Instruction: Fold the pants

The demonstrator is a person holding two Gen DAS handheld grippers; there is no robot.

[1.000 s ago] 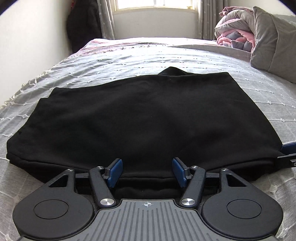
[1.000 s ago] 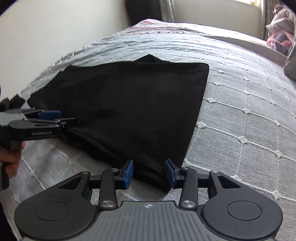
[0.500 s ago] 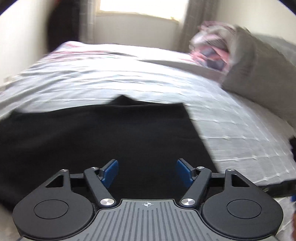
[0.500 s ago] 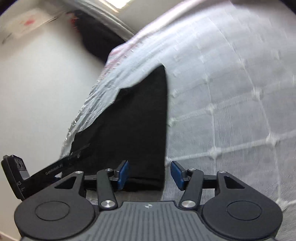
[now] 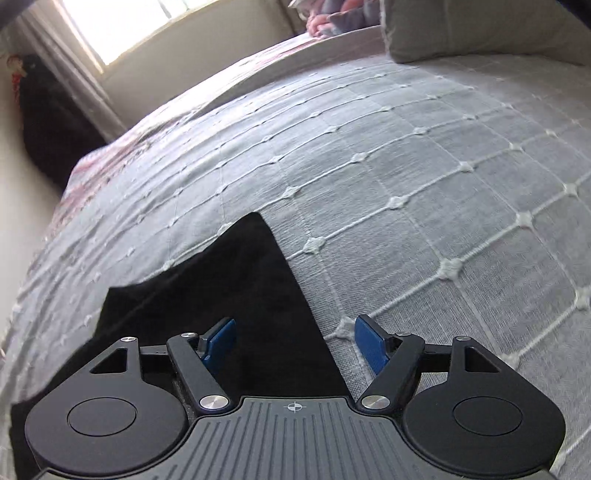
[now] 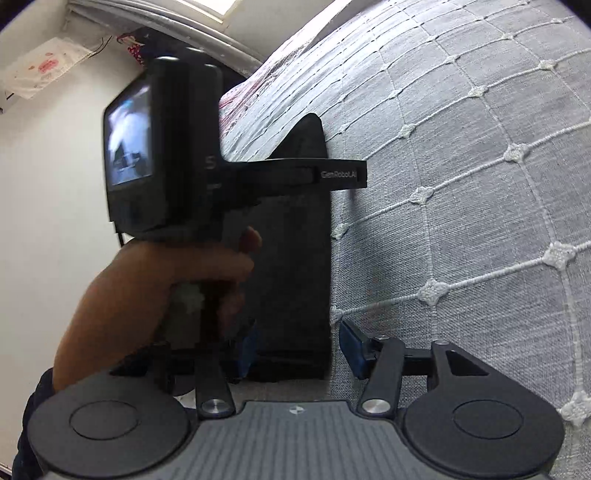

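Observation:
The black pants (image 5: 255, 295) lie folded flat on the grey quilted bedspread (image 5: 424, 184). My left gripper (image 5: 293, 345) is open, its blue pads straddling the pants' right edge near a corner. In the right wrist view the pants (image 6: 295, 258) run along the bedspread (image 6: 461, 184). My right gripper (image 6: 297, 349) is open around the near corner of the pants. The left gripper's body (image 6: 170, 155), held by a hand (image 6: 159, 291), crosses that view over the pants, its tip at the pants' edge.
A grey pillow (image 5: 480, 29) and bundled pink and grey bedding (image 5: 332, 18) sit at the head of the bed. A window (image 5: 129, 26) with curtains and a dark object (image 5: 48, 125) stand at the far left. A white wall (image 6: 48, 184) borders the bed.
Both grippers have swung to the right side of the pants and tilted. The left gripper moved from the pants' near long edge to the right edge, close beside the right gripper. Both stayed open.

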